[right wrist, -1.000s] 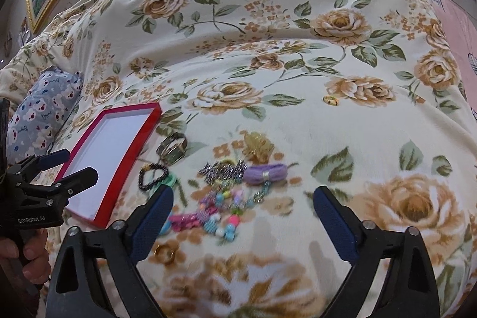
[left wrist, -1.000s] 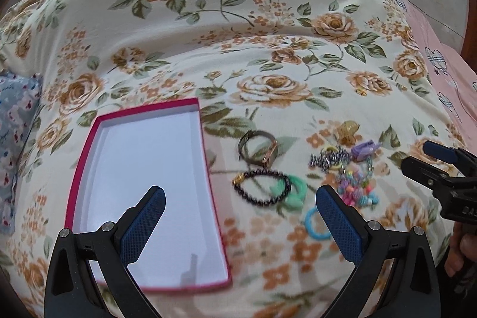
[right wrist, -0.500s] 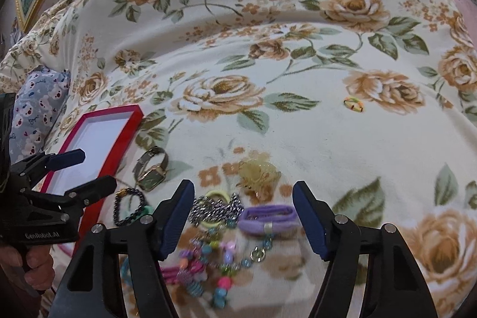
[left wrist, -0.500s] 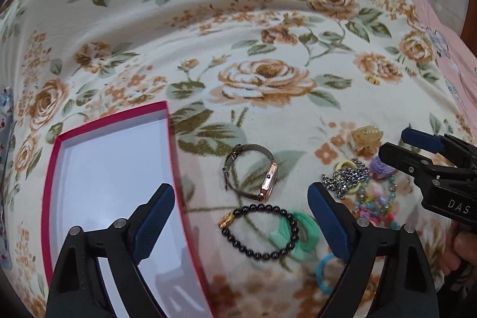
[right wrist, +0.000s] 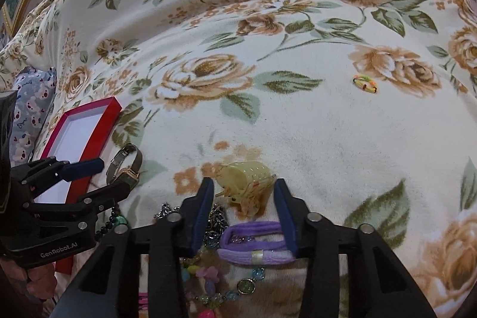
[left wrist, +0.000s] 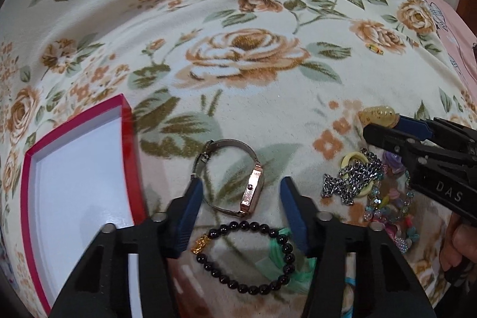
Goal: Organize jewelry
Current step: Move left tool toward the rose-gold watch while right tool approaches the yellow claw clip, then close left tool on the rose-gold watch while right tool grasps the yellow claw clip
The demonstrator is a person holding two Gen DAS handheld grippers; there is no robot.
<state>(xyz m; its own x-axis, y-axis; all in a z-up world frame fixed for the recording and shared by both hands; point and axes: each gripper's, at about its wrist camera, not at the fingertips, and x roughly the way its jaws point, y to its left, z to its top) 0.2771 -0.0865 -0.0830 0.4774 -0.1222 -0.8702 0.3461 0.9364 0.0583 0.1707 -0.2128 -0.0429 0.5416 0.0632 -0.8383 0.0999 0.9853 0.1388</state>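
Observation:
A rose-gold watch [left wrist: 238, 178] with a mesh band lies on the floral blanket. My left gripper [left wrist: 241, 192] is open, its blue pads on either side of the watch. A black bead bracelet [left wrist: 247, 255] lies just below it, over a green hair tie [left wrist: 298, 267]. My right gripper [right wrist: 244, 192] is open around a yellow hair claw [right wrist: 246, 179], with a purple hair tie [right wrist: 253, 242] between its fingers lower down. A silver chain [left wrist: 348, 182] and coloured beads [left wrist: 390, 207] lie under the right gripper. A red-rimmed white tray [left wrist: 74, 181] sits at the left.
A small multicoloured hair band [right wrist: 365, 83] lies alone on the blanket [right wrist: 313, 124] at the far right. A blue patterned pillow [right wrist: 26, 109] lies beyond the tray. A pink cloth [left wrist: 447, 20] borders the blanket at the right.
Both grippers have moved forward and down and narrowed. The left now straddles the watch, the right straddles the yellow hair claw.

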